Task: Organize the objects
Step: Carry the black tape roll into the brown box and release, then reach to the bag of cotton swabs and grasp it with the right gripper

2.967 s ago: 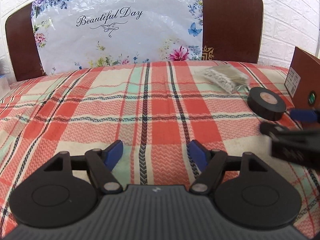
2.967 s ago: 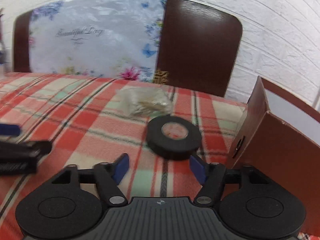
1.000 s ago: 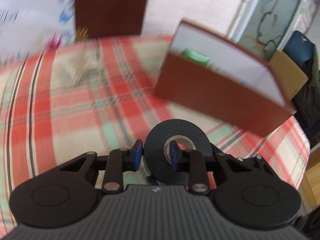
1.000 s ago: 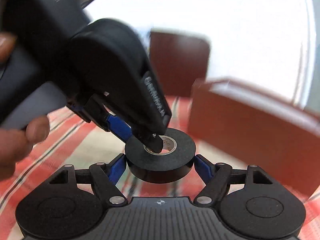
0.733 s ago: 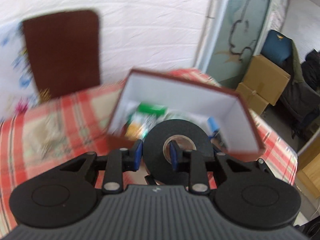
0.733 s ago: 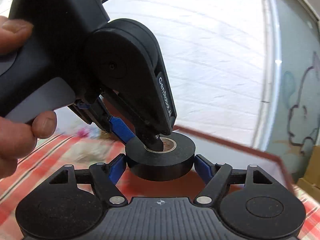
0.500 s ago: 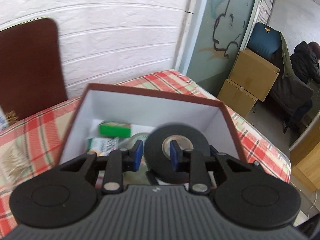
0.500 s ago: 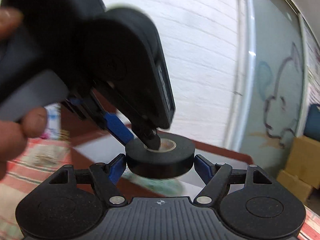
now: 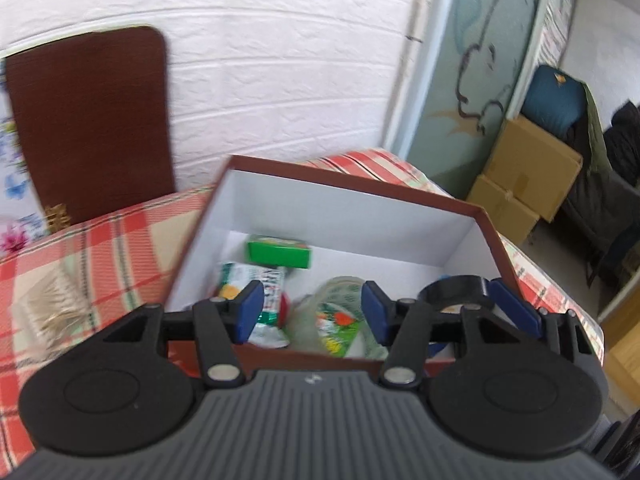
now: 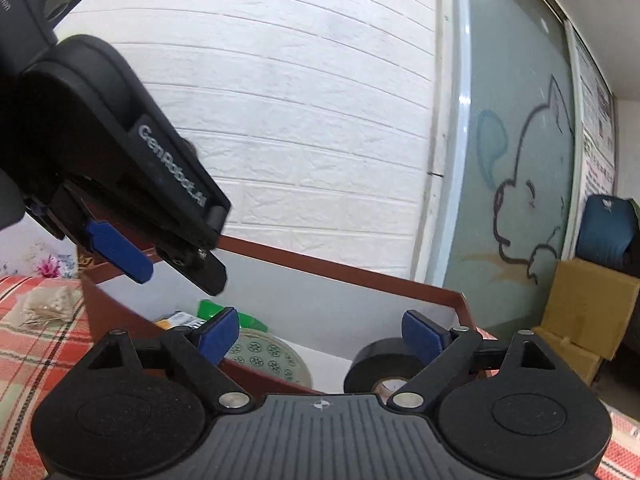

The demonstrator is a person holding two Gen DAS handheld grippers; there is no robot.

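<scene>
The black tape roll (image 9: 456,288) lies inside the brown box (image 9: 360,184) at its right end; it also shows in the right wrist view (image 10: 380,368). My left gripper (image 9: 312,312) is open and empty above the box's near wall. My right gripper (image 10: 320,332) is open and empty over the same box (image 10: 360,272), with the roll just behind its right finger. The left gripper (image 10: 176,268) hangs in the upper left of the right wrist view.
The box holds a green carton (image 9: 280,252), a snack packet (image 9: 260,284) and a patterned tape roll (image 9: 340,312). A clear bag of small white pieces (image 9: 52,304) lies on the plaid cloth (image 9: 100,248). Cardboard boxes (image 9: 520,184) stand on the floor at right.
Both grippers opened and let go of the black tape roll. It dropped into the right end of the box. Both grippers stayed over the box.
</scene>
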